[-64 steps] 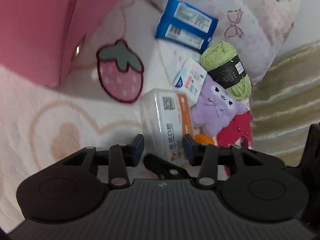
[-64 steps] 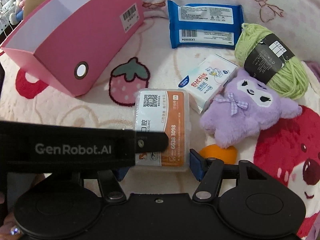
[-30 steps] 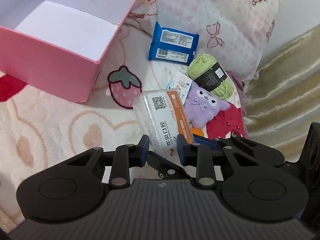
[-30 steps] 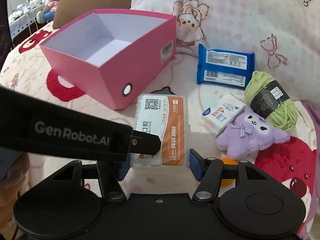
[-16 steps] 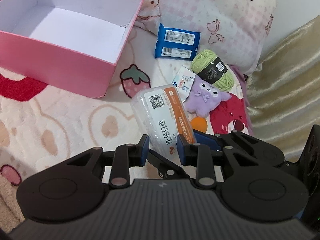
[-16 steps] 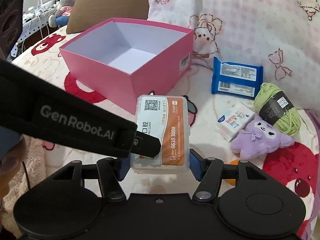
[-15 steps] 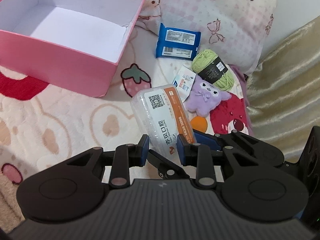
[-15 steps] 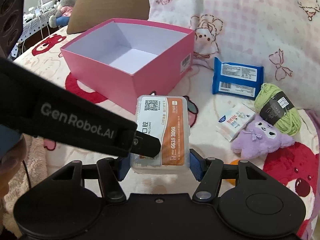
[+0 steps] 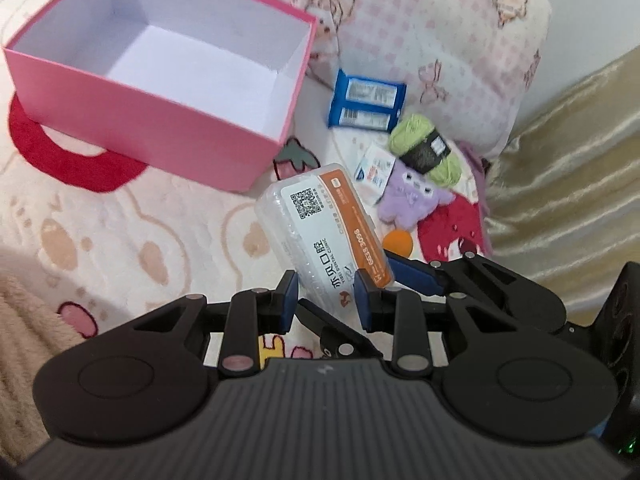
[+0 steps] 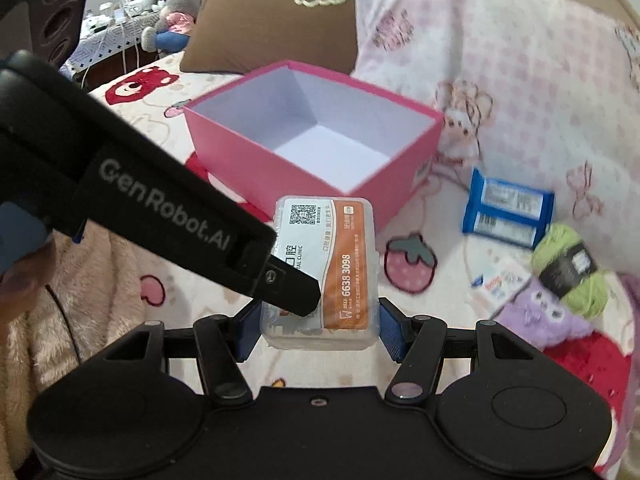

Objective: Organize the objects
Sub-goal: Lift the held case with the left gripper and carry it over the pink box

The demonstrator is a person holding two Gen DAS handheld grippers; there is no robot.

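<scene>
Clear plastic case (image 10: 324, 272) with an orange-and-white label is held off the bed (image 9: 120, 220), carried by both grippers at once. Right gripper (image 10: 318, 328) clamps the case across its width, blue pads against both long sides. Left gripper (image 9: 326, 298) is nearly pressed together, pinching the case's near end — its finger crosses the label in the right wrist view. Pink box (image 9: 168, 92), open and white inside, stands on the bed beyond the case. To the right lie a blue wipes pack (image 9: 366, 106), green yarn (image 9: 426, 152) and a purple plush (image 9: 414, 198) — all close together.
</scene>
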